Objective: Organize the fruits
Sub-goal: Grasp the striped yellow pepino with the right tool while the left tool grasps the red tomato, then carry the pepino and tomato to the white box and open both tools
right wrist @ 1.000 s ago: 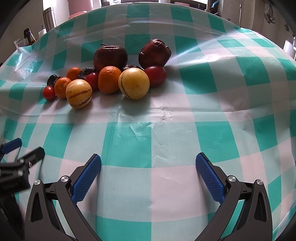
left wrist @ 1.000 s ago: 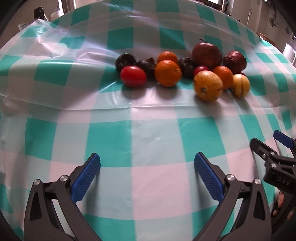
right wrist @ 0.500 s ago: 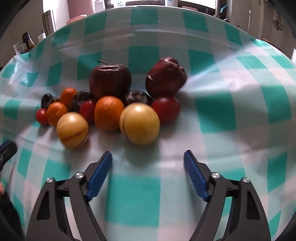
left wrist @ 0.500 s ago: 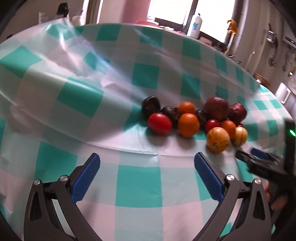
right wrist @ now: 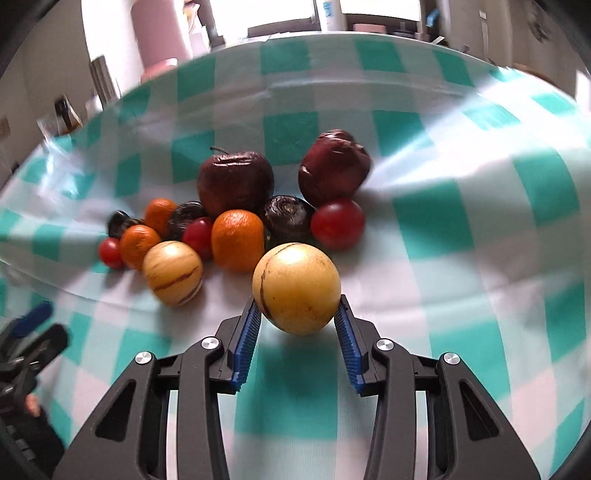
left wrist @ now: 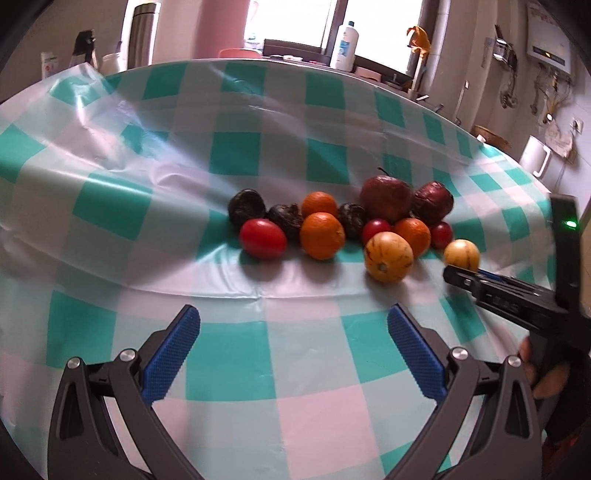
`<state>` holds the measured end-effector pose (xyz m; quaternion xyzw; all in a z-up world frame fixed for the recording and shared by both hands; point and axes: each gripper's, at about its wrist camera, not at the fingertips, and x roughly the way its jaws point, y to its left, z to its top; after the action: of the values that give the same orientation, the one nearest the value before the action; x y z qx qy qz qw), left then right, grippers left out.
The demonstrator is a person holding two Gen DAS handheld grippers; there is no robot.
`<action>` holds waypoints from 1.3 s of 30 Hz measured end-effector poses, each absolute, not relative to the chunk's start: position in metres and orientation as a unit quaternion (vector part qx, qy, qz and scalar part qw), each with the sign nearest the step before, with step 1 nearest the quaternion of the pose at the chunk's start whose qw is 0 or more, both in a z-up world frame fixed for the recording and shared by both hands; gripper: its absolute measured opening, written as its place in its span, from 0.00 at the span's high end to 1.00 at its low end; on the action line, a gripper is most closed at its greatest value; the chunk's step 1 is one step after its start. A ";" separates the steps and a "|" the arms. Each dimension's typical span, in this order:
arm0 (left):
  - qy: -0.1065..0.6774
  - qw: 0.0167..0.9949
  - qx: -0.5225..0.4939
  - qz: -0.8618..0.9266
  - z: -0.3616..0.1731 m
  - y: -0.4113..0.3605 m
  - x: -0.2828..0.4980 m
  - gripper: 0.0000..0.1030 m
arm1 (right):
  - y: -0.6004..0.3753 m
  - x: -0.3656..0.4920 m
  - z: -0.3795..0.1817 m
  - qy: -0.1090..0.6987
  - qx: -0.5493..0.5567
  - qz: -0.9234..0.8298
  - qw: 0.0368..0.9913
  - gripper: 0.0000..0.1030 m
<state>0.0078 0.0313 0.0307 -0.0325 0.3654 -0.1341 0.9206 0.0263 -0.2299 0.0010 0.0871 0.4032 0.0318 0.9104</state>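
My right tongs (right wrist: pixel 297 319) just clamped the yellow striped melon (right wrist: pixel 296 288), frame centre, now off the pile; left tongs (left wrist: pixel 291 354) open, empty over the counter (left wrist: pixel 229 362) – first fruit ready to sort

A teal-and-white checked tablecloth (left wrist: pixel 236 155) covers the table, glossy and creased, with a raised fold near the far left corner. Beyond the table's far edge, a tall steel flask (left wrist: pixel 142 35) stands beside a white jar (left wrist: pixel 112 62) and a small white carton (left wrist: pixel 50 66). A white plastic bottle with a blue label (left wrist: pixel 345 46) sits on the window ledge behind the far edge. A pink curtain (left wrist: pixel 221 26) hangs left of the window. Past the table's right edge, a white kettle (left wrist: pixel 535 157) sits near a wall socket (left wrist: pixel 576 125), and a white wall unit (left wrist: pixel 550 55) hangs higher up.
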 end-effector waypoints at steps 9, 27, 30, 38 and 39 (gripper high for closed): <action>0.367 0.926 -0.002 -0.092 0.030 0.028 0.020 0.15 | -0.244 -0.010 -0.001 0.388 0.159 0.072 0.905 0.60; 0.431 0.898 0.000 -0.084 0.007 0.028 0.112 0.61 | -0.242 -0.005 -0.007 0.407 0.170 0.082 0.894 0.60; 0.402 0.911 0.001 -0.085 0.015 0.035 0.095 0.61 | -0.242 -0.005 -0.007 0.405 0.172 0.082 0.894 0.60; 0.393 0.914 -0.045 -0.094 0.020 0.055 0.053 0.61 | -0.243 -0.006 -0.008 0.399 0.177 0.086 0.896 0.60; 0.392 0.914 -0.050 -0.094 0.019 0.056 0.043 0.61 | -0.244 -0.006 -0.008 0.398 0.179 0.086 0.896 0.60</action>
<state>0.0429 0.0564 0.0185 -0.0497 0.3921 -0.0941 0.9138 -0.0065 -0.2436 -0.0077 0.1789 0.3978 0.0859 0.8958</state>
